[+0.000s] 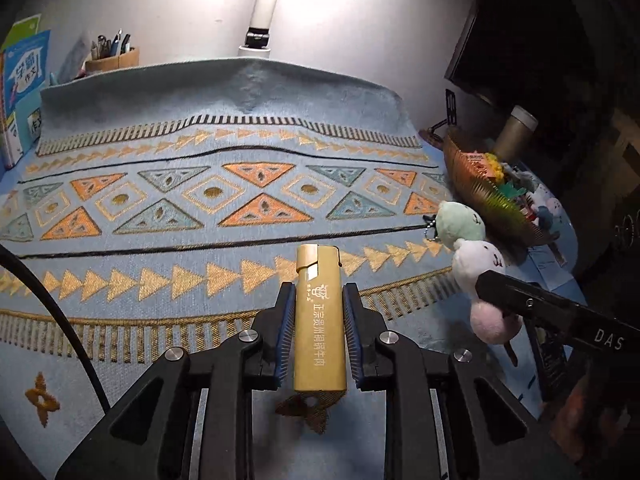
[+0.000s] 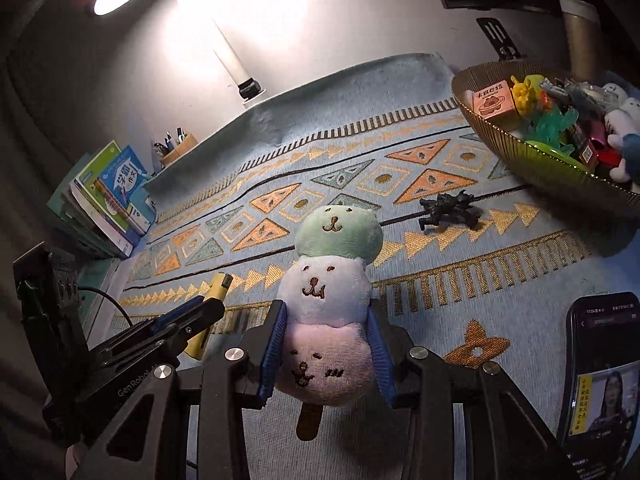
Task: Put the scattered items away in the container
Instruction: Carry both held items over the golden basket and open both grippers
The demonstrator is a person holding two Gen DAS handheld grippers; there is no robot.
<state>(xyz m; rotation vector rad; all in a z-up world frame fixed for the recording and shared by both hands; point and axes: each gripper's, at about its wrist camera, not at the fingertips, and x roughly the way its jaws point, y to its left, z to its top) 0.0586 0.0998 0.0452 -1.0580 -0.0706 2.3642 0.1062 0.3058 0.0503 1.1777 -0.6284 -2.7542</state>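
Note:
My left gripper (image 1: 319,292) is shut on a gold lighter (image 1: 320,320) and holds it lengthwise above the patterned blue mat (image 1: 200,208). My right gripper (image 2: 326,312) is shut on a plush three-ball dango toy (image 2: 328,312) with green, white and pink balls and a brown stick. The toy also shows at the right of the left wrist view (image 1: 476,264). The ribbed gold bowl (image 2: 500,136) sits at the far right and holds several small toys. It also shows in the left wrist view (image 1: 476,184). A small black figure (image 2: 450,208) lies on the mat near the bowl.
A phone (image 2: 600,376) with a lit screen lies at the near right. Books (image 2: 108,196) stand at the left with a pen holder (image 2: 176,148) behind them. A lamp post (image 2: 224,52) stands at the back. A tall cylinder (image 2: 580,40) stands behind the bowl.

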